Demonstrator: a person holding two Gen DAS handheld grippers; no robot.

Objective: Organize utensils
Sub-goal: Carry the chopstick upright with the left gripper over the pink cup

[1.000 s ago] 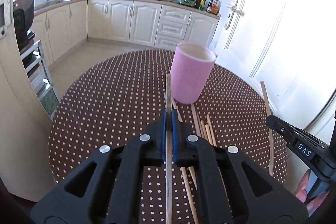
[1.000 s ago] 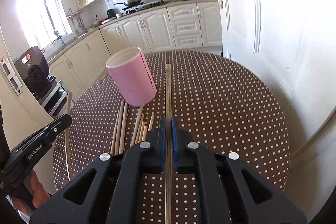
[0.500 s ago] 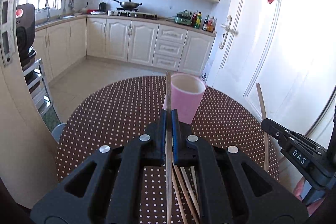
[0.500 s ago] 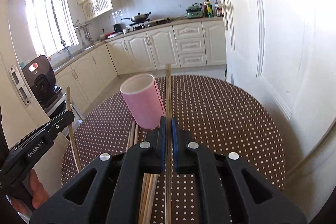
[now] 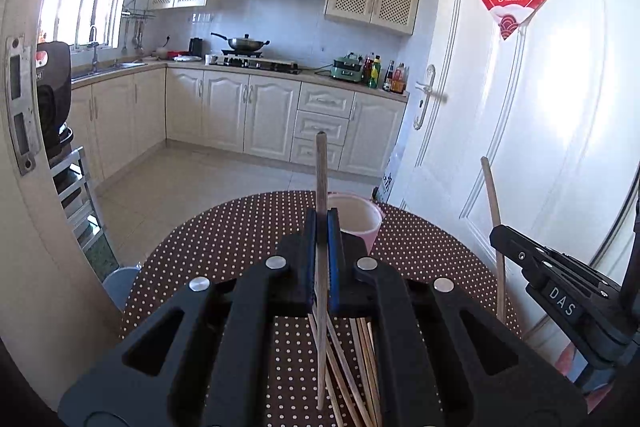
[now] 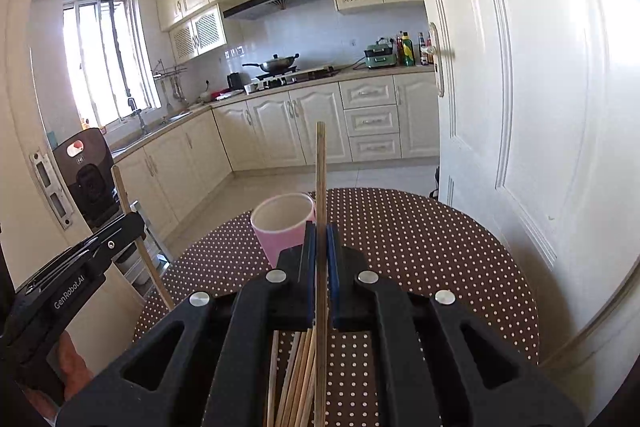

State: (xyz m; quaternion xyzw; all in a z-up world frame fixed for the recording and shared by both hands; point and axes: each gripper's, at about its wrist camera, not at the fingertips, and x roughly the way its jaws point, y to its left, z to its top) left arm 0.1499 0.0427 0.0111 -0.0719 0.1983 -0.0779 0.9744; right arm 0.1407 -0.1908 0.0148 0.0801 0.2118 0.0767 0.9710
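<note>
Both grippers, left (image 5: 321, 263) and right (image 6: 320, 267), have lifted (jaws clamped on one chopstick (image 5: 321, 187) each); cup (image 6: 282, 227) at 11 o'clock awaits.

Black left claw (image 5: 321, 259) and right claw (image 6: 321, 267) have blue pads, silver screws.

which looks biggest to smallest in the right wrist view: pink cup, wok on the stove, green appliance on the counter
1. pink cup, though nearness to the camera inflates it.
2. wok.
3. green appliance.
The wok and the appliance look close in size; ranking unsure.

Sunlit kitchen, cream cabinets (image 5: 248, 115), white door (image 6: 520, 107).
</note>
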